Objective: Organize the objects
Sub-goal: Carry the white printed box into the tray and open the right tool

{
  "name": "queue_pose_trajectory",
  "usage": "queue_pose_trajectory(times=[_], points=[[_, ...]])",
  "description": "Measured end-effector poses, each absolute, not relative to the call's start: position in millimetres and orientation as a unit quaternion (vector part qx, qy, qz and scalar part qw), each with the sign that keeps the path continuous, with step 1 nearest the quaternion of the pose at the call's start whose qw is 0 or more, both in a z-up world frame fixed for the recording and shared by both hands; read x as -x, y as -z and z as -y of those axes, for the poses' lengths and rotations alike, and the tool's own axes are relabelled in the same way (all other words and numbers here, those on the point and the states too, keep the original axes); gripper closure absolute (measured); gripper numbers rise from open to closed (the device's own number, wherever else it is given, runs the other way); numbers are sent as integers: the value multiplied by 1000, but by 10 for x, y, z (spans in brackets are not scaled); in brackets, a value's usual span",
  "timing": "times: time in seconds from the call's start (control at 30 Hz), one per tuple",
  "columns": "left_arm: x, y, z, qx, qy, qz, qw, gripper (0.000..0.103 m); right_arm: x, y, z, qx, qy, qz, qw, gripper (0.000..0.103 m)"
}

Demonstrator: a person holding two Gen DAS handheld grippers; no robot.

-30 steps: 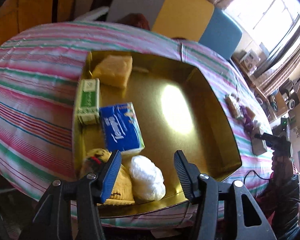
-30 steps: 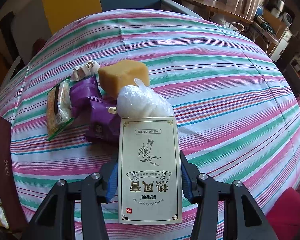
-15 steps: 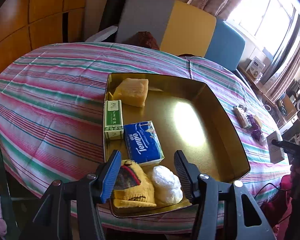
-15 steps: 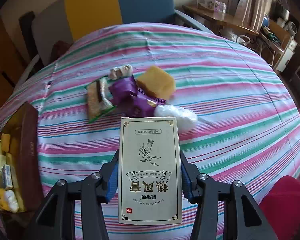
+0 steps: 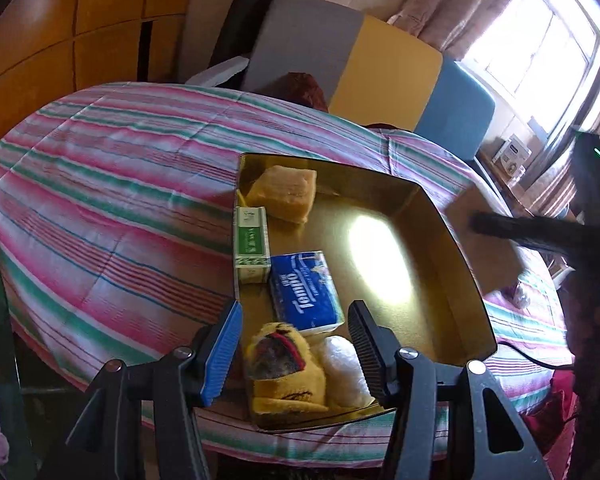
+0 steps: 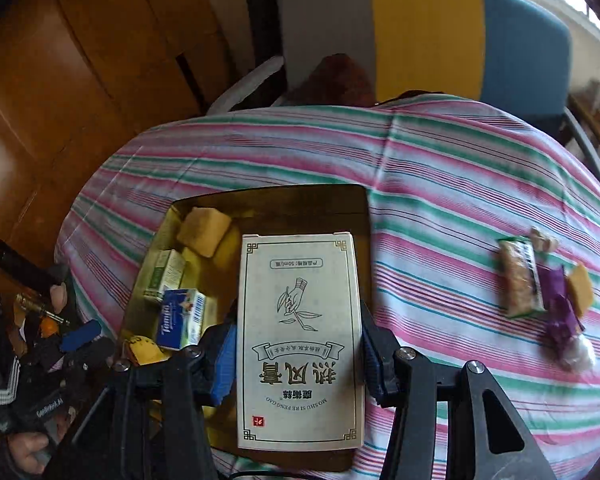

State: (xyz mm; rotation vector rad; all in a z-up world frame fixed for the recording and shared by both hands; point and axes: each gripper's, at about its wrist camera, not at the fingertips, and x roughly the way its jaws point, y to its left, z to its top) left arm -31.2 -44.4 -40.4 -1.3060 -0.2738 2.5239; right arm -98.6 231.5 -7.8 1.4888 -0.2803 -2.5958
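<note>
**Clearly a light carton, gripped by its long edges**

Held over the gold tray (image 6: 168, 216), the cream box (image 6: 298, 332) looks light, stiff yet crushable; the right gripper (image 6: 296, 356) clamps its long sides. Left gripper (image 5: 296, 344) gapes empty above the tray's yellow plush (image 5: 284, 372).

tray (image 5: 440, 232): looking like glossy gold metal
tablecloth (image 5: 112, 184): showing as matt striped cloth
carton (image 6: 300, 340): appearing as smooth matt card

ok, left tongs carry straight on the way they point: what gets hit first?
Likely the yellow plush toy at the near end of the gold tray, possibly brushing the white bagged item beside it. The left tongs are open and empty; depth is unclear.
</note>
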Motion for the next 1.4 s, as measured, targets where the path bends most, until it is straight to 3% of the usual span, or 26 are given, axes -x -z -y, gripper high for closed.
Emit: queue_pose_trajectory(times=[0.33, 0.83, 0.97, 1.4], points=[[334, 553, 718, 465, -868, 123, 123, 48, 1928, 722, -1786, -549, 826, 123, 31, 51], [355, 660, 841, 473, -860, 145, 125, 48, 2289, 901, -1634, -550, 822, 150, 1, 49], [340, 618, 843, 466, -865, 143, 120, 48, 2162, 775, -1685, -533, 830, 163, 15, 34], [265, 434, 721, 442, -884, 104, 109, 48, 1380, 419, -1903, -500, 853, 139, 47, 22]])
